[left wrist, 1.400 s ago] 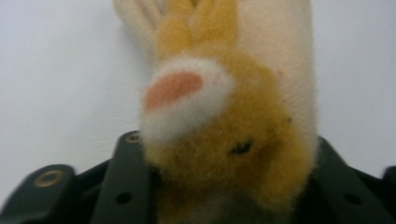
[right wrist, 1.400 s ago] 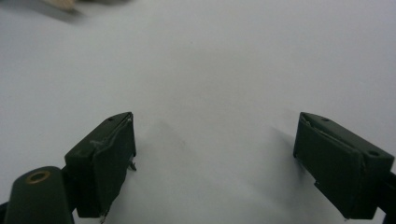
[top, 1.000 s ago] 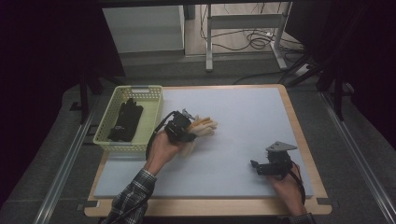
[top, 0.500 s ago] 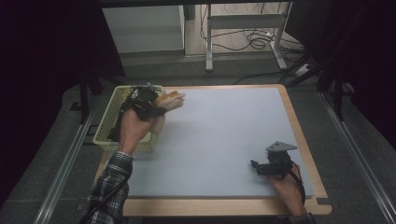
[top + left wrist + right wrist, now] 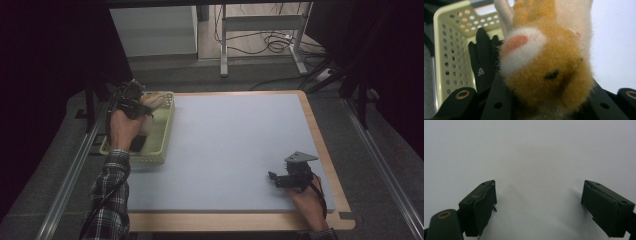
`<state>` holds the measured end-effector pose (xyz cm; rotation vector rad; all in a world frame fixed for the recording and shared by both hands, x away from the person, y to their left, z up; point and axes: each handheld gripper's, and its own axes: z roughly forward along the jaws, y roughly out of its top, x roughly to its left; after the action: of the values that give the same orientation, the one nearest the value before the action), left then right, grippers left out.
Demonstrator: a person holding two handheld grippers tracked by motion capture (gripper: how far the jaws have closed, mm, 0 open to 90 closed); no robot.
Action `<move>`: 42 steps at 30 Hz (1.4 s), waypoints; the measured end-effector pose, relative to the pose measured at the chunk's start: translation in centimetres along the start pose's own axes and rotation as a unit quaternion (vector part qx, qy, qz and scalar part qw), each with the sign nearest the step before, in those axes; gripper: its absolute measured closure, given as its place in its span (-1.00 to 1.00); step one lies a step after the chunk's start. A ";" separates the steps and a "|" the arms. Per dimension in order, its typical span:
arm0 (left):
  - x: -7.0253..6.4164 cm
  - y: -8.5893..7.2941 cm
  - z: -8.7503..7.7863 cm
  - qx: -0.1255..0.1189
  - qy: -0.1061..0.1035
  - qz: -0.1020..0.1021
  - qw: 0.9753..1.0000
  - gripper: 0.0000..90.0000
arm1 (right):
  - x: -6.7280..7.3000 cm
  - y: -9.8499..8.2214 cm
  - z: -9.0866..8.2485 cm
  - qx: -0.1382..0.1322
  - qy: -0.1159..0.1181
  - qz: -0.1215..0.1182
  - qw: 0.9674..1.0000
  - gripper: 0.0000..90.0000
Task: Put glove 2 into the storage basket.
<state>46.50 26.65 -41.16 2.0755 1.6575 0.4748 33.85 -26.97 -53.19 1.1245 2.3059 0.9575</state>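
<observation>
My left gripper point(image 5: 134, 97) is up over the far end of the yellow basket point(image 5: 162, 136), clamped on a plush toy point(image 5: 155, 100). In the left gripper view the toy point(image 5: 549, 70) sits right between the jaws, orange-brown fuzz with a white patch and a pink spot on it (can't really tell what animal it's meant to be). Under it there's a black glove point(image 5: 482, 62) lying inside the basket point(image 5: 449, 50), which has holes all over its walls. The basket sits at the left edge of the pale blue mat point(image 5: 235, 150), just beside the wooden rim of the table point(image 5: 327, 160).

My right gripper point(image 5: 280, 179) is well apart from all that, low over the near right corner of the mat. In the right gripper view its jaws are spread wide with nothing between them, just bare mat point(image 5: 536, 157) and their shadows.
</observation>
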 end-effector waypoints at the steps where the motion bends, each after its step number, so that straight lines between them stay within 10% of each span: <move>1: 0.2 0.0 0.6 0.005 0.002 -0.003 1.000 0.51 | 0.0 0.0 0.0 0.000 0.000 0.000 1.000 -0.72; 14: -0.9 0.6 8.0 0.061 0.009 0.003 0.998 0.41 | 0.0 0.0 0.0 0.000 0.001 0.000 1.000 -0.72; 18: -1.1 0.2 10.0 0.105 -0.002 0.009 0.994 -0.14 | 0.0 0.0 0.0 -0.001 0.001 -0.001 1.000 -0.72; 22: -0.4 -0.3 9.8 0.099 -0.037 -0.006 0.994 -0.73 | 0.0 0.0 0.0 -0.001 0.002 -0.001 1.000 -0.72; 27: -0.1 -0.1 6.1 0.059 -0.048 0.012 0.997 -0.81 | 0.0 0.0 0.0 -0.001 0.001 -0.001 1.000 -0.72; 30: 0.6 -0.2 4.1 0.028 -0.038 0.014 0.999 -0.65 | 0.0 0.0 0.0 -0.001 0.001 -0.001 1.000 -0.72; 33: 1.4 -0.8 3.6 0.015 -0.011 0.010 1.000 -0.07 | 0.0 0.0 0.0 -0.001 0.001 -0.001 1.000 -0.72; 39: 1.6 -1.7 6.7 0.057 0.035 0.010 0.998 0.51 | 0.0 0.0 0.0 -0.001 0.001 -0.001 1.000 -0.72; 42: 1.5 -1.9 8.1 0.070 0.024 0.009 0.997 0.58 | 0.0 0.0 0.0 -0.001 0.001 -0.001 1.000 -0.72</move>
<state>49.44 27.42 -49.01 2.1968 1.7478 0.4290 33.85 -26.97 -53.20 1.1209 2.3076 0.9603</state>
